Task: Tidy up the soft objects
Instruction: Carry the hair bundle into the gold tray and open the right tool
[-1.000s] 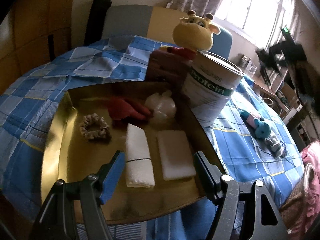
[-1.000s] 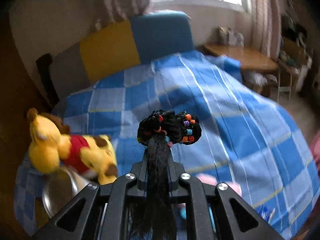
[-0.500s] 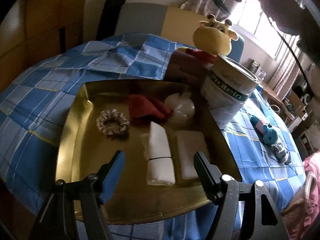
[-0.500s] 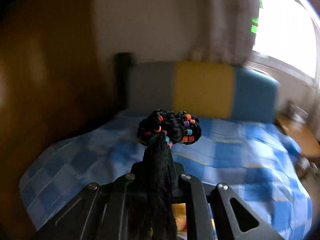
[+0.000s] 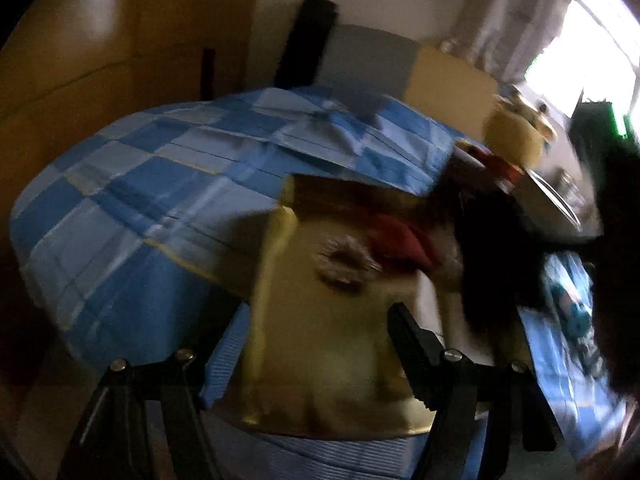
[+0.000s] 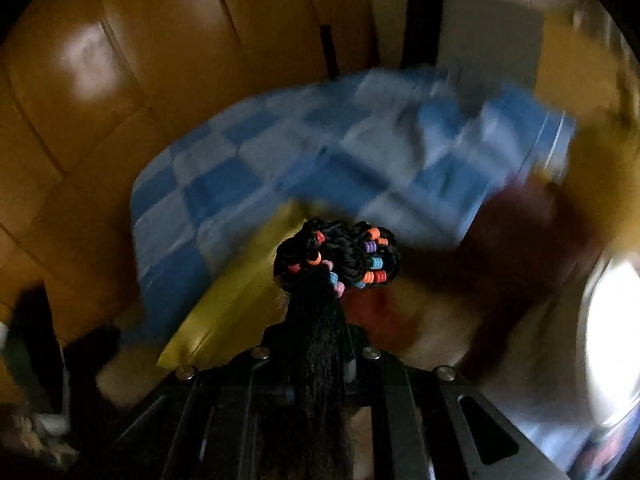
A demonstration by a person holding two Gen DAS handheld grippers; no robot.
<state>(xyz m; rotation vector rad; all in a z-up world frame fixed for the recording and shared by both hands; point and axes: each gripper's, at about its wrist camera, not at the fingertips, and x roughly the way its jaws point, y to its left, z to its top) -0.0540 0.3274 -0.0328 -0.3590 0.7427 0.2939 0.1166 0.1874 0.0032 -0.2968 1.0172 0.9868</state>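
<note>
My right gripper [image 6: 318, 320] is shut on a black braided hair piece with coloured beads [image 6: 340, 260], and its strands hide the fingertips. It hangs over the gold tray [image 6: 224, 304], close to a red cloth [image 6: 372, 312]. In the blurred left wrist view the hair piece [image 5: 492, 256] is a dark mass over the tray's right part. My left gripper [image 5: 320, 356] is open above the near side of the gold tray [image 5: 288, 320], gripping nothing. A scrunchie [image 5: 344, 260], the red cloth [image 5: 400, 236] and a white roll [image 5: 430, 304] lie in the tray.
The tray rests on a blue checked bedspread [image 5: 160, 208]. A yellow plush toy [image 5: 516, 136] and a metal can [image 5: 552, 204] stand behind its right corner, and a blue soft toy [image 5: 568, 300] lies to the right. Brown wooden panels [image 6: 120, 80] flank the bed.
My right gripper has swung down and rolled with the hair piece, from facing the headboard to hanging over the tray. The left view has shifted left, so the tray sits further right.
</note>
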